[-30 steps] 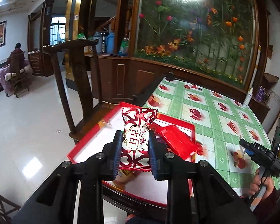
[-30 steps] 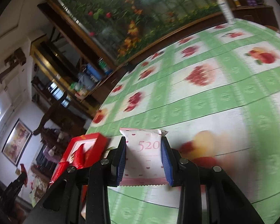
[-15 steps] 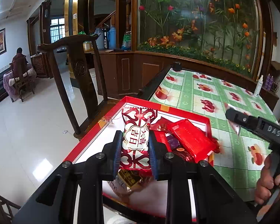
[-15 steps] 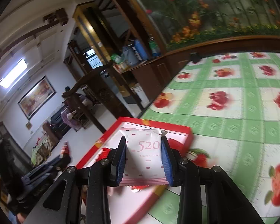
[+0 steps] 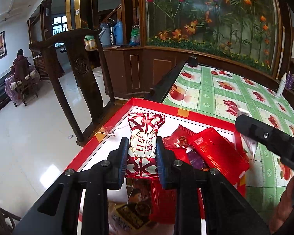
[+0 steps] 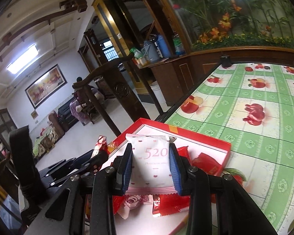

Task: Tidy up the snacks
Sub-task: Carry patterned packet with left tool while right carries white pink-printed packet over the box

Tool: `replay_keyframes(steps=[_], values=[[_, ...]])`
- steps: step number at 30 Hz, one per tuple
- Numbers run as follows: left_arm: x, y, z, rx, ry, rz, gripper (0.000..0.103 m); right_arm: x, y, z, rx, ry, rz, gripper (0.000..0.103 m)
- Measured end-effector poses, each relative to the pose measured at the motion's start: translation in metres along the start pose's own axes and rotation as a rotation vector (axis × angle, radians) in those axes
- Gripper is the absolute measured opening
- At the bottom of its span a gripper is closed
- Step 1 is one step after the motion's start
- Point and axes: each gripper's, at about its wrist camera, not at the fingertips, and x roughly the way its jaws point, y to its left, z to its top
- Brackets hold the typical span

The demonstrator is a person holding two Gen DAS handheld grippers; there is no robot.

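Observation:
My left gripper (image 5: 141, 160) is shut on a red and white snack packet (image 5: 144, 146) held above a shallow red-rimmed box (image 5: 158, 108) with a white floor. Several red snack packets (image 5: 217, 152) lie piled in the box's right half. My right gripper (image 6: 150, 168) is shut on a white packet printed "520" (image 6: 151, 162), hovering over the same red box (image 6: 196, 134). In the left wrist view the right gripper (image 5: 247, 135) reaches in from the right edge. In the right wrist view the left gripper (image 6: 99, 153) sits at lower left with its red packet.
The box lies at the near left corner of a table with a green checked fruit-print cloth (image 5: 235, 90). A dark wooden chair (image 5: 78, 74) stands left of the table over a glossy white floor. A person (image 5: 19, 64) sits far off at the left. A white bottle (image 5: 281, 85) stands at the table's far right.
Both grippers moved over the red box with their packets. The right gripper swung left from the open tablecloth and rolled upright. The left gripper advanced and sank toward the box.

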Motion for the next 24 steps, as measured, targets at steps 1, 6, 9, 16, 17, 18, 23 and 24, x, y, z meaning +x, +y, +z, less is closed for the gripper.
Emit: replay_keyframes(steps=[1, 6, 9, 16, 17, 18, 23, 24], values=[[0.002, 0.000, 0.001, 0.000, 0.003, 0.002, 0.024, 0.002, 0.000, 0.000, -0.003, 0.002, -0.001, 0.035], [0.009, 0.002, 0.002, -0.001, 0.013, 0.015, 0.024, 0.012, 0.002, -0.001, -0.015, 0.003, 0.004, 0.035], [0.012, 0.004, 0.003, -0.008, 0.017, 0.022, 0.024, 0.013, 0.003, -0.001, -0.030, -0.003, -0.005, 0.035], [0.014, 0.001, 0.003, -0.003, 0.021, 0.037, 0.024, 0.017, -0.003, -0.004, -0.024, 0.000, 0.000, 0.036], [0.014, 0.000, 0.003, -0.002, 0.021, 0.040, 0.024, 0.017, -0.004, -0.005, -0.020, 0.000, 0.002, 0.036], [0.014, -0.001, 0.003, -0.002, 0.021, 0.043, 0.024, 0.017, -0.005, -0.005, -0.019, -0.001, 0.001, 0.036], [0.016, -0.004, 0.001, 0.003, 0.028, 0.052, 0.024, 0.013, -0.008, -0.007, -0.024, -0.015, 0.002, 0.036], [0.017, -0.004, 0.002, 0.004, 0.029, 0.053, 0.024, 0.011, -0.009, -0.008, -0.024, -0.018, 0.001, 0.036]])
